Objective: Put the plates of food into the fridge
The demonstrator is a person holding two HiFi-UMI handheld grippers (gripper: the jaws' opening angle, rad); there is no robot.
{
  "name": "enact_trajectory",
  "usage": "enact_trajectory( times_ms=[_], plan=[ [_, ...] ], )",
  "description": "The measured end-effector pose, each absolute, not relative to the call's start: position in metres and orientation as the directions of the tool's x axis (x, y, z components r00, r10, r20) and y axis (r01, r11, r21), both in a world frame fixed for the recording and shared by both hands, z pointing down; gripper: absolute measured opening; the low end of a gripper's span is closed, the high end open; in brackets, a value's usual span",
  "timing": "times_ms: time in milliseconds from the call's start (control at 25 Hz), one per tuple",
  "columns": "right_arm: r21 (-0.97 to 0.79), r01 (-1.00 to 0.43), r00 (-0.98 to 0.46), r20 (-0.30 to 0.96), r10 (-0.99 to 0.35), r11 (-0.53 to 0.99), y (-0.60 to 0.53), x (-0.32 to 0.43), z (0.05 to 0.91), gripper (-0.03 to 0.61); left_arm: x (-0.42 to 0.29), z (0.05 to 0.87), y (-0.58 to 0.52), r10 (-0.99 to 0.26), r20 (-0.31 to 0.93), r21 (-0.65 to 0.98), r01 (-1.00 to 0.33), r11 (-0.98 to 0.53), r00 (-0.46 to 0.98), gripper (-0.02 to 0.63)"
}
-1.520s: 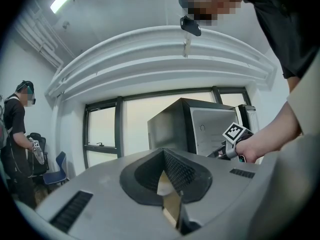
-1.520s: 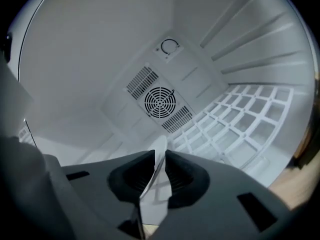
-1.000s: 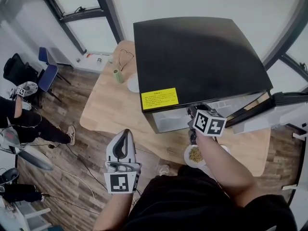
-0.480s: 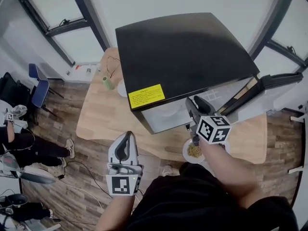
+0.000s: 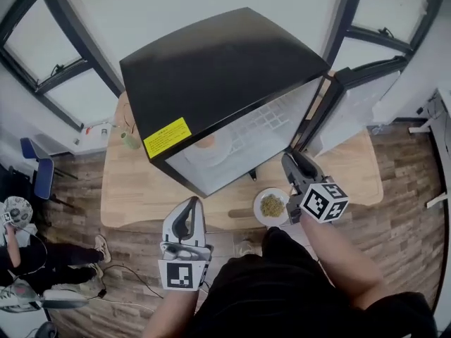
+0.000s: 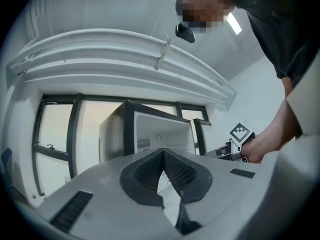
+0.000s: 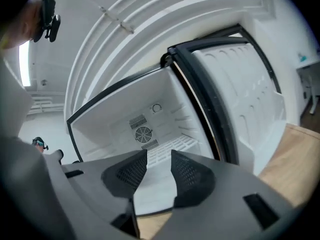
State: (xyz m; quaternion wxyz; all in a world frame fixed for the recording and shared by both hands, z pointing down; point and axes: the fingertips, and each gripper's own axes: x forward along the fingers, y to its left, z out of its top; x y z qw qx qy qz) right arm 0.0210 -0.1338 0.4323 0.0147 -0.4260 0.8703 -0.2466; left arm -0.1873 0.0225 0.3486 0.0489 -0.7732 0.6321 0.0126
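The door [image 5: 352, 108] is now swung wide to the upper right; a second ago it was only ajar, with the right gripper [image 5: 294, 162] at its edge. That gripper has since been drawn back to the lower right of centre, just right of the plate [image 5: 270, 206]. The fridge [image 5: 218, 69] is thus laid open, and its white inside and wire shelf [image 7: 172, 146] are shown in the right gripper view. The opening step is judged done and the way in cleared. Loading is still to be done for the plate, which is left on the table [image 5: 141, 189] just below the fridge mouth, touched by neither gripper.

The right gripper's jaws are held wide apart with nothing between them; only the fridge interior is seen through the gap. The left gripper [image 5: 190, 206] is kept at the lower centre-left, off the table's near edge. Its pads are closed tip to tip and nothing is held.

Counted:
- One fridge with one door is seen.
- One table is seen.
- Two grippers are seen.
- One plate of greenish-brown food is seen on the table.
- What looks like an inner plate [image 5: 211, 146] with something orange is made out at the lower left of the fridge opening, though it cannot be told for certain.
- One small green cylinder [image 5: 129, 139] is seen at the table's left edge.
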Motion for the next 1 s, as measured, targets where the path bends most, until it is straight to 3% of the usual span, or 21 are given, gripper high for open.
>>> enact_trajectory(
  times_ms=[160,600,760,1000],
  plan=[
    [-0.489,-0.768,-0.556,0.189,-0.809,0.414,-0.115,0.074,0.453,0.167,-0.162,0.353,0.014,-0.948,-0.105,-0.118,-0.950,-0.289,0.301,0.004],
    [-0.583,-0.804,-0.341,0.291,-0.894,0.117,-0.045,0.206,0.547,0.167,-0.101,0.379,-0.021,-0.897,-0.025,-0.141,-0.890,-0.434,0.441,0.003],
    [-0.665,-0.745,-0.262,0.370,-0.891,-0.057,-0.012,0.245,0.607,0.167,-0.078,0.390,-0.033,-0.872,-0.011,-0.165,-0.861,-0.482,0.490,0.003],
    [-0.755,-0.627,-0.222,0.409,-0.885,-0.192,0.003,0.261,0.663,0.167,-0.053,0.399,-0.042,-0.846,0.019,-0.193,-0.828,-0.527,0.533,0.004]
  ],
)
